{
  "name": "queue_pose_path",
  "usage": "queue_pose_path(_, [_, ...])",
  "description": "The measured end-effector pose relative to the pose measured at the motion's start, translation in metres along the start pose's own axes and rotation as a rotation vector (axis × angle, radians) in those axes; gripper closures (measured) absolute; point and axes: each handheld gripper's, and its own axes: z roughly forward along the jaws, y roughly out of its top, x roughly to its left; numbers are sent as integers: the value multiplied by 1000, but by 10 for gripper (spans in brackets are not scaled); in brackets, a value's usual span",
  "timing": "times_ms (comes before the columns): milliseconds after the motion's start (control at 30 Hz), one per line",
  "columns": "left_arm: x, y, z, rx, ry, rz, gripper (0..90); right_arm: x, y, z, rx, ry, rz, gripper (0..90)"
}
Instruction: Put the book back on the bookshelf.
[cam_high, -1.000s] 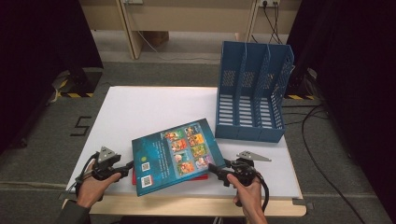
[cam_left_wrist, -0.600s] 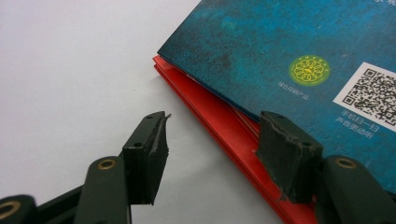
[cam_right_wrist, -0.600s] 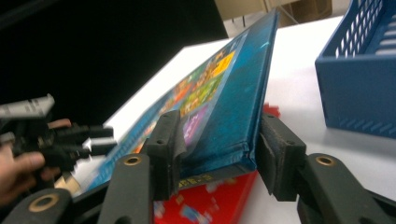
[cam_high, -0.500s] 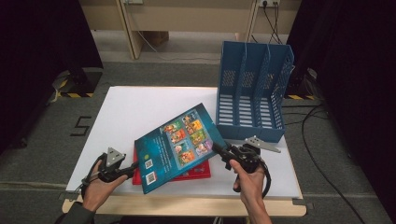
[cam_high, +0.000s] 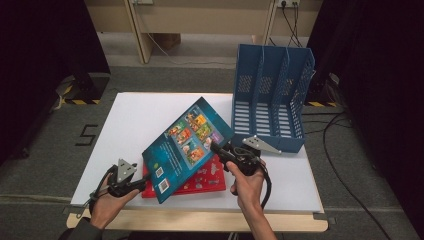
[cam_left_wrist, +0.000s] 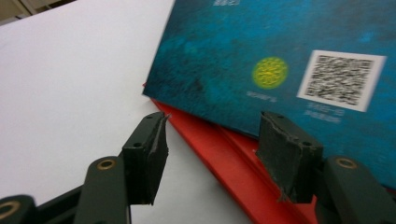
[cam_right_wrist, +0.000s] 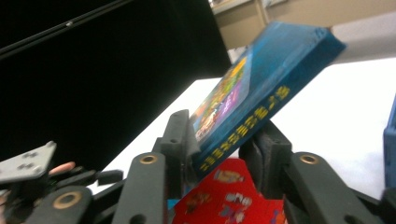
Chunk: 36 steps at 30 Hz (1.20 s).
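A blue picture book is tilted up off the table, its far corner raised. My right gripper is shut on its spine edge; the right gripper view shows the blue book pinched between the jaws of that gripper. Under it lies a red book flat on the white table. My left gripper stands open at the red book's left edge. In the left gripper view the red book and the blue book lie just beyond my left gripper, nothing between the jaws.
A blue slotted file rack stands at the table's back right, close behind my right hand. The table's left and far parts are bare white. A wooden table frame stands on the floor beyond.
My right gripper has lifted the blue book's right side higher and swung it up and rightward. The red book underneath has come more into view. My left gripper has stayed near the front left.
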Motion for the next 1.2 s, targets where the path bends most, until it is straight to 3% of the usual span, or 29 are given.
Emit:
queue_pose_path(67, [-2, 1, 0, -7, -11, 15, 348, 3, 2, 1, -23, 6, -10, 675])
queue_pose_path(100, [-3, 1, 0, -5, -30, 9, 222, 4, 4, 2, -50, 26, -4, 719])
queue_pose_path(133, [-5, 1, 2, -5, -68, -8, 207, 6, 6, 3, -63, 40, -8, 734])
queue_pose_path(333, [-11, 2, 2, -12, -69, 0, 201, 21, 16, 4, -99, 89, -53, 761])
queue_pose_path(367, [-13, 3, 2, -21, -83, -13, 201, 22, 17, 3, -110, 94, -48, 768])
queue_pose_path(600, [-15, 5, 6, -29, -76, -10, 200, 18, 25, -8, -161, 120, -38, 803])
queue_pose_path(800, [-14, 9, 13, -26, -80, -20, 199, 18, 40, -26, -219, 122, -106, 823])
queue_pose_path(833, [-13, 10, 13, -29, -79, -21, 199, 18, 44, -31, -225, 120, -139, 825])
queue_pose_path(967, [-6, 8, 12, -28, -69, -37, 199, 16, 49, -38, -252, 108, -192, 825])
queue_pose_path(1067, [7, 6, 13, -19, -53, -66, 199, 14, 52, -49, -257, 98, -250, 828])
queue_pose_path(1200, [22, 3, 15, -5, -23, -88, 199, 13, 50, -53, -253, 118, -276, 829])
